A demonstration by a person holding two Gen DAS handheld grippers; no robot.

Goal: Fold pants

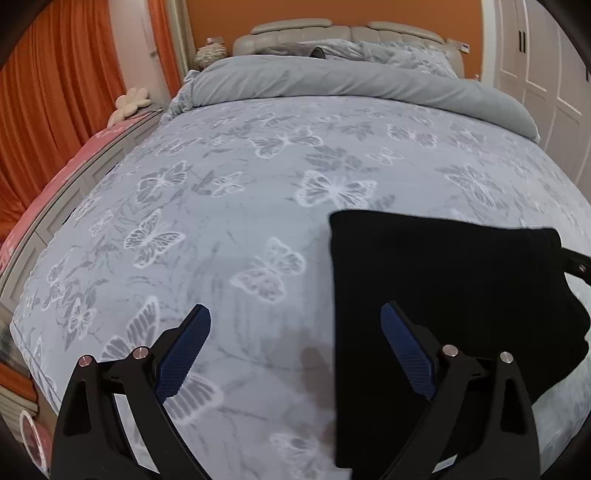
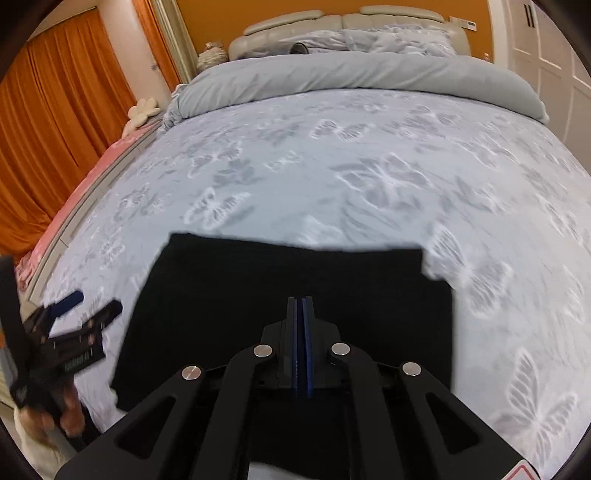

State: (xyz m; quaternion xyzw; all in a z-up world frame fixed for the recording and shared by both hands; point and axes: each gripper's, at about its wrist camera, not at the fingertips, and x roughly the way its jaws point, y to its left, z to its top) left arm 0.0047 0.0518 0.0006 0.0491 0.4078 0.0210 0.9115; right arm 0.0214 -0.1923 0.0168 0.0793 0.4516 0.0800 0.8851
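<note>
Black pants [image 1: 443, 280] lie folded into a rough rectangle on the butterfly-print bed cover, at the near edge of the bed; they also show in the right wrist view [image 2: 288, 280]. My left gripper [image 1: 295, 317] is open and empty, its right finger over the pants' left edge and its left finger over bare cover. It also shows at the left of the right wrist view [image 2: 92, 302]. My right gripper [image 2: 301, 301] is shut with its pads pressed together, held over the middle of the pants; no cloth shows between the pads.
The bed cover [image 1: 229, 206] stretches far ahead. A grey duvet [image 1: 351, 81] is rolled back by the padded headboard [image 1: 332, 29]. Orange curtains [image 1: 55, 110] hang at left, over a pink-covered ledge [image 1: 81, 155]. White wardrobe doors [image 1: 535, 66] stand at right.
</note>
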